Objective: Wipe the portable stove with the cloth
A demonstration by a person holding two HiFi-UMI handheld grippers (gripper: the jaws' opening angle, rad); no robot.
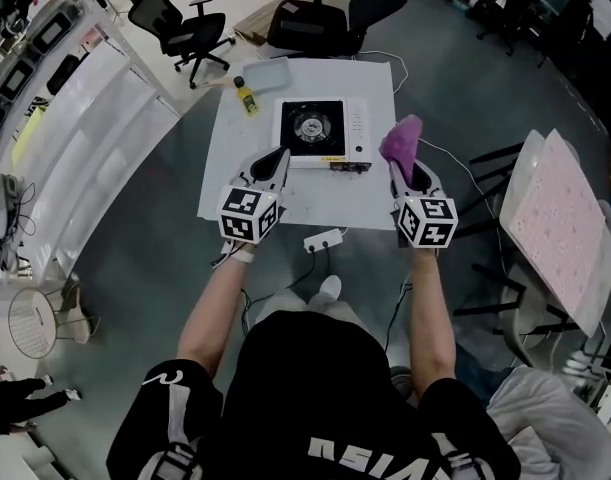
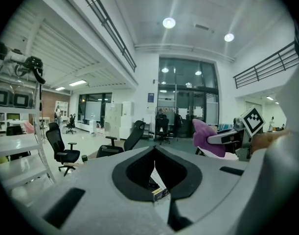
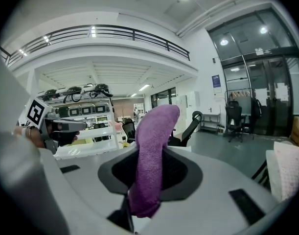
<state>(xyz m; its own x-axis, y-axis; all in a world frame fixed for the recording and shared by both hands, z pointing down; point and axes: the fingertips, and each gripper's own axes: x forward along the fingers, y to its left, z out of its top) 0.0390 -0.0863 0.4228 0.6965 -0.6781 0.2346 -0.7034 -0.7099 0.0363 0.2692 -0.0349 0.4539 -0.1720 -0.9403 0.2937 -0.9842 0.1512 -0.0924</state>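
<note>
We find the portable stove (image 1: 323, 133) at the middle of the white table (image 1: 235, 173), with a yellow bottle (image 1: 247, 96) and a grey tray (image 1: 265, 71) beyond its far left corner. We read the left gripper (image 1: 281, 156) as closed and empty, its jaws meeting in a thin slit, its tip near the stove's near left corner. The right gripper (image 1: 401, 166) is clamped on the purple cloth (image 1: 402, 140), which stands up out of the jaws just beside the stove's right edge.
</note>
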